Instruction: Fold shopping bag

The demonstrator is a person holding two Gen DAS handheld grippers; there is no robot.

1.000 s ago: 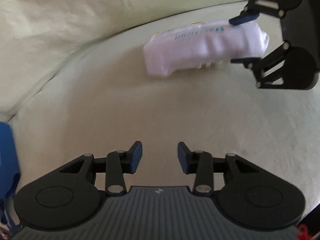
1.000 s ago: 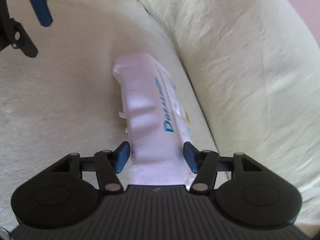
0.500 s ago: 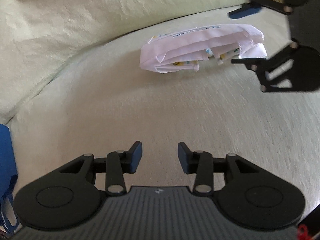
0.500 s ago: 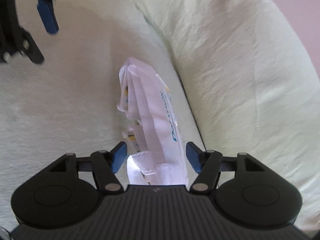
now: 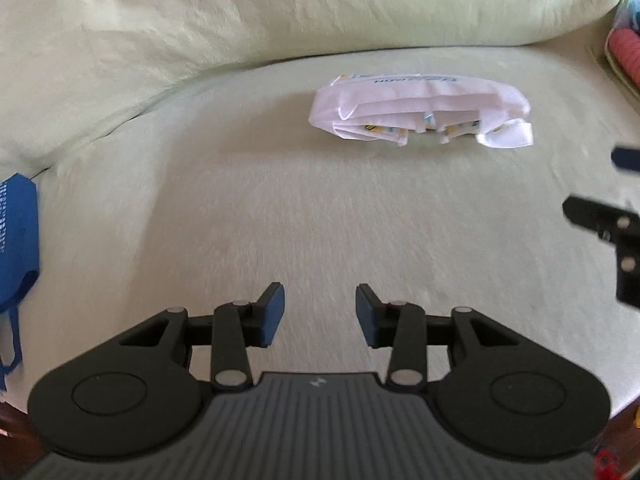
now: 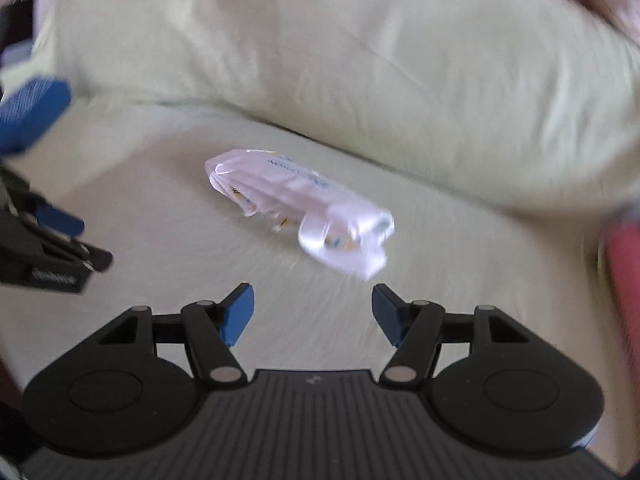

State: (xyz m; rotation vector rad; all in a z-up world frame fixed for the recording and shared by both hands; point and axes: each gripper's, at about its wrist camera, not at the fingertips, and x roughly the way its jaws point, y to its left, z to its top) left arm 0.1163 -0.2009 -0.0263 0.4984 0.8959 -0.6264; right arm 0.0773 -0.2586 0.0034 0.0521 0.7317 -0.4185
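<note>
A white shopping bag [image 5: 420, 110] lies folded into a long flat bundle on the pale green seat cushion [image 5: 320, 208], close to the back cushion. Blue lettering shows along its top, and a loose flap sticks out at its right end. No gripper touches it. My left gripper [image 5: 320, 314] hovers open over the bare seat, well in front of the bag. My right gripper [image 6: 313, 314] is open too, just short of the bag's [image 6: 296, 204] flap end, with nothing between its fingers. Each gripper shows at the edge of the other's view: the right [image 5: 612, 188], the left [image 6: 46, 168].
A thick pale green back cushion [image 5: 280, 12] runs behind the bag. A blue mesh bag [image 5: 18, 240] hangs at the seat's left edge. A red ribbed object [image 5: 626, 56] lies at the far right, seen blurred in the right wrist view [image 6: 624, 280].
My right gripper let go of the bag's end, rolled, and drew back and up. The bag dropped flat and loosened a little. My left gripper also backed away.
</note>
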